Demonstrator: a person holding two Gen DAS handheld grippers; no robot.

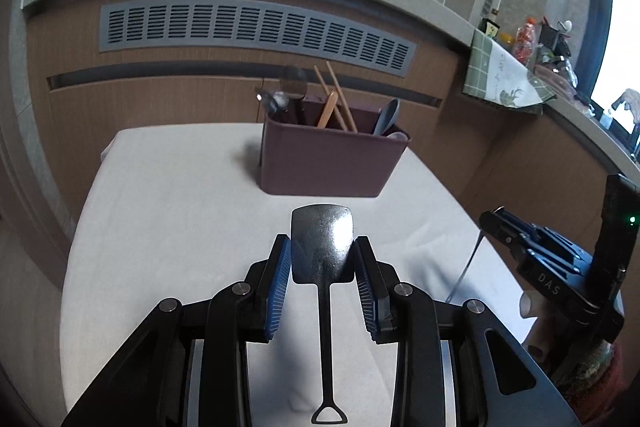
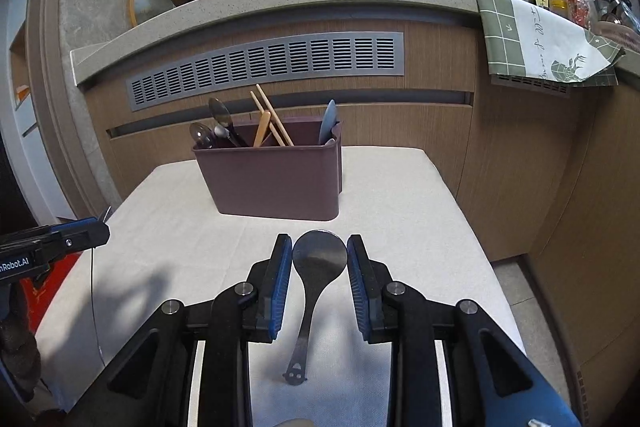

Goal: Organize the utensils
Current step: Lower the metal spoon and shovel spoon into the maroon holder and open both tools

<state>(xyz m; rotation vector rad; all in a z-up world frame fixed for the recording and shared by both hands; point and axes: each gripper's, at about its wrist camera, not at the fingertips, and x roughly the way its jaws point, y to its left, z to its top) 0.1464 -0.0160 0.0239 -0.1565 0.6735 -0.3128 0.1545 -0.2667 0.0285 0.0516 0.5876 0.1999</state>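
Both hand-held grippers hover low over the cloth-covered table [image 1: 168,195], each with a utensil lying between its blue pads. On the left side, my left gripper [image 1: 322,259] straddles the shovel-shaped spoon [image 1: 322,247], its flat dark blade bracketed by fingers that sit just beside the edges, apart and seemingly not yet pressing; the thin handle runs back toward me, ending in a triangular loop. Farther right, my right gripper [image 2: 319,259] frames the round-bowled spoon [image 2: 319,254] in the same way, jaws spread with the pads close to the bowl's rim, though I cannot tell whether they touch it. Beyond both, the maroon utensil holder [image 2: 276,183] stands upright near the table's far edge, already carrying metal spoons [image 2: 218,125] in its left compartment, wooden chopsticks [image 2: 272,119] in the middle and a grey-blue spoon [image 2: 329,121] at the right. To do this pickup well, I judge each closing should be square across the widest part of the head, so the smooth metal does not skate out forward, and low enough that the pads catch the edge rather than ride over it. Lifted that way, each handle should hang clear for lowering into the metal spoons' compartment.
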